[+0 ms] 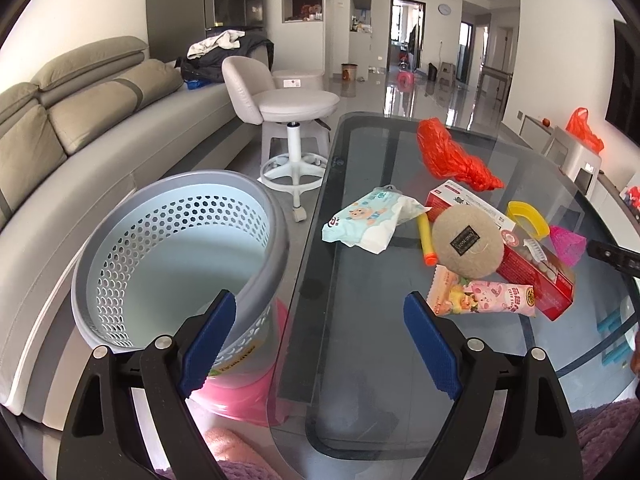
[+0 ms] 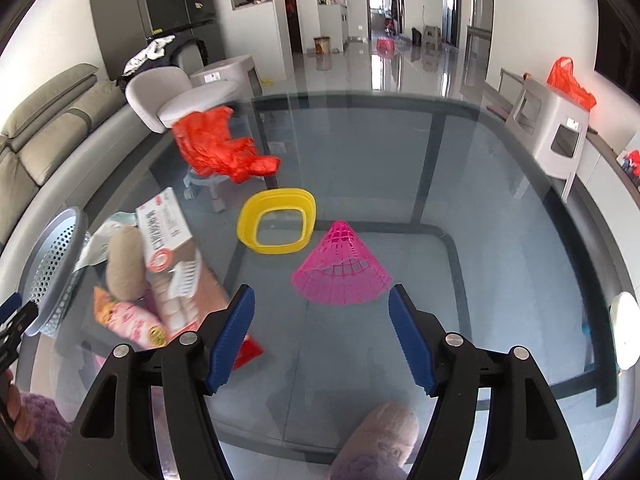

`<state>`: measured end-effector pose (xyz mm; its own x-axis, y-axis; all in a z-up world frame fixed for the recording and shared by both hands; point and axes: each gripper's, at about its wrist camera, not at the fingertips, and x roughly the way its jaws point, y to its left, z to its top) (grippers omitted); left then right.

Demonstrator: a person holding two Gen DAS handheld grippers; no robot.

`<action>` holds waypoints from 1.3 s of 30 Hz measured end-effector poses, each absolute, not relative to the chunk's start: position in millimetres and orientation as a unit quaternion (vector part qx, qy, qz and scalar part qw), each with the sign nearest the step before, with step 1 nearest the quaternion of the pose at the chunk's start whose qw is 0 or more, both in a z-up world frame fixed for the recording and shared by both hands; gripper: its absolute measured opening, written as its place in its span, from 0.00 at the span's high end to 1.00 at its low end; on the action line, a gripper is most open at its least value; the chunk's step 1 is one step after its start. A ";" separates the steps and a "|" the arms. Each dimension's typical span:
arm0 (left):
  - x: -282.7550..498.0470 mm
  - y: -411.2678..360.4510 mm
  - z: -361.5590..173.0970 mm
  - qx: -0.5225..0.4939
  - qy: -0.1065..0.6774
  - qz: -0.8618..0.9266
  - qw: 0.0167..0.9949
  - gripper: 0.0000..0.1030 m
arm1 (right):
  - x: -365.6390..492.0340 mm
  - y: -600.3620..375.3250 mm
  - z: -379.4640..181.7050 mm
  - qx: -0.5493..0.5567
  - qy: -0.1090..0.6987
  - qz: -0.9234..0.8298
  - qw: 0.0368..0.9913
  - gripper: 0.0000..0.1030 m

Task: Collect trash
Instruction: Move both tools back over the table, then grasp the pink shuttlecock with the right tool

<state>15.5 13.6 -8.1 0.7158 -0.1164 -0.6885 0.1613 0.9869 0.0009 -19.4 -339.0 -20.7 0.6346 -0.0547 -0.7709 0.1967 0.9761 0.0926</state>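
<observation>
A grey perforated bin (image 1: 176,256) stands on a pink stool left of the glass table (image 1: 360,340); its rim also shows in the right wrist view (image 2: 52,276). Trash lies on the glass: a wipes pack (image 1: 368,220), a red bag (image 1: 452,156), a red box (image 1: 528,268), a tan round pad (image 1: 468,244), a pink snack packet (image 1: 484,296), a yellow ring (image 2: 276,220) and a pink mesh cone (image 2: 342,272). My left gripper (image 1: 320,320) is open and empty, its left finger at the bin's rim. My right gripper (image 2: 320,324) is open and empty, just short of the cone.
A grey sofa (image 1: 80,152) runs along the left. A swivel stool (image 1: 288,112) stands past the bin. A white plastic stool (image 2: 552,132) with an orange bag sits at the right. A pink slipper (image 2: 380,440) shows under the glass.
</observation>
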 end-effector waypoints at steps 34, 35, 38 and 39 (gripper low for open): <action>23.9 4.6 -20.4 0.036 0.392 -0.081 0.916 0.18 | 36.0 -355.7 -54.2 0.114 0.457 -0.076 0.879 0.89; 23.7 4.7 -20.2 0.037 0.392 -0.081 0.916 0.18 | 34.0 -356.3 -52.0 0.120 0.453 -0.074 0.880 0.89; 23.5 4.1 -20.2 0.039 0.391 -0.082 0.916 0.18 | 27.0 -355.8 -45.6 0.132 0.442 -0.069 0.884 0.90; 23.5 4.0 -20.0 0.040 0.391 -0.082 0.916 0.18 | 24.7 -355.7 -43.5 0.136 0.439 -0.066 0.886 0.90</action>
